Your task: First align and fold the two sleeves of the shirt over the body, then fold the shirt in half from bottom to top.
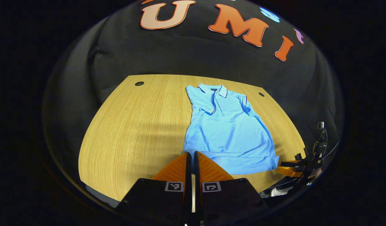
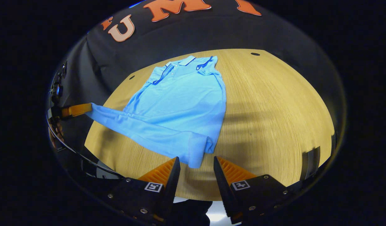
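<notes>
Blue polo shirt [image 1: 227,128] lies on the wooden table [image 1: 133,131], collar toward the booth wall, both sleeves folded in over the body. I judge the sleeve step done and the bottom-to-top fold just starting.

My left gripper [image 1: 191,157] has its jaws pressed together on the hem corner [image 1: 188,152]; the right gripper view shows that corner lifted off the table. My right gripper [image 2: 195,164] has its jaws spread, with the other hem corner [image 2: 196,153] just ahead of the gap, not yet pinched.

Risks as I see them:
- Lifting the left side further with the right corner loose would drag the hem askew and skew the fold.
- A shallow bite on the right could slip mid-carry.
- Uneven pull might tug the folded sleeves open.
</notes>
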A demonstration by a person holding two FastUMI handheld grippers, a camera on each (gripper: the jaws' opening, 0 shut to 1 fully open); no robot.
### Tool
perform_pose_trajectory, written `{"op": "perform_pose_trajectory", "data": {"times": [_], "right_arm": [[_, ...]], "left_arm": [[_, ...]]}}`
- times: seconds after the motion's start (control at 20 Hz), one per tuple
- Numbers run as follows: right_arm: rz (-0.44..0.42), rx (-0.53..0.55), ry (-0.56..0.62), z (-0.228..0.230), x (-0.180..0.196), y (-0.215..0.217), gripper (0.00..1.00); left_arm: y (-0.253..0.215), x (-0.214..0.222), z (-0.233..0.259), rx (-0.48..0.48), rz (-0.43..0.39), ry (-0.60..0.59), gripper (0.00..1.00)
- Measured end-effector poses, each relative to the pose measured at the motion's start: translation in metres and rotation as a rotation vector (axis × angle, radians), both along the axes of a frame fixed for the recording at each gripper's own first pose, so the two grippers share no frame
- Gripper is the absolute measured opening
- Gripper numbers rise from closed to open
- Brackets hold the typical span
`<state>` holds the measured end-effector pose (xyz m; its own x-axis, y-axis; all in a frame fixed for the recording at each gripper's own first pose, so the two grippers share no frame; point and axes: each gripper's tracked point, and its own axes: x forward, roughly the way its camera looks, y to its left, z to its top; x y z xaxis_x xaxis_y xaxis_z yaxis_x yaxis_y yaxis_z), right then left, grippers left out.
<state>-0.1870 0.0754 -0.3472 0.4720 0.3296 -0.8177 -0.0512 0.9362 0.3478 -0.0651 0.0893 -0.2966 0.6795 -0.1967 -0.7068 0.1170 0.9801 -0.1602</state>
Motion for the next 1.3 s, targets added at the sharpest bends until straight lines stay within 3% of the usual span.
{"op": "perform_pose_trajectory", "data": {"times": [0.25,0.4,0.45,0.5,1.0,1.3], "right_arm": [[-0.046,-0.054,-0.01,-0.011,0.015,0.006,0.43],[-0.097,-0.101,-0.035,-0.012,0.024,0.001,0.11],[-0.104,-0.094,-0.034,-0.013,0.024,0.004,0.1],[-0.118,-0.071,-0.027,-0.013,0.024,0.006,0.03],[-0.41,0.209,-0.107,0.053,0.06,-0.043,0.0],[-0.45,0.252,-0.201,0.105,0.099,-0.075,0.0]], "left_arm": [[0.008,-0.001,-0.003,0.002,-0.005,-0.003,0.08],[0.013,-0.001,-0.002,0.005,-0.007,-0.01,0.08],[0.014,0.0,-0.002,0.0,-0.007,-0.009,0.08],[0.014,-0.001,-0.003,-0.004,-0.007,-0.009,0.08],[0.008,0.013,0.021,-0.096,-0.001,-0.04,0.07],[0.003,0.031,0.052,-0.134,0.003,-0.076,0.07]]}}
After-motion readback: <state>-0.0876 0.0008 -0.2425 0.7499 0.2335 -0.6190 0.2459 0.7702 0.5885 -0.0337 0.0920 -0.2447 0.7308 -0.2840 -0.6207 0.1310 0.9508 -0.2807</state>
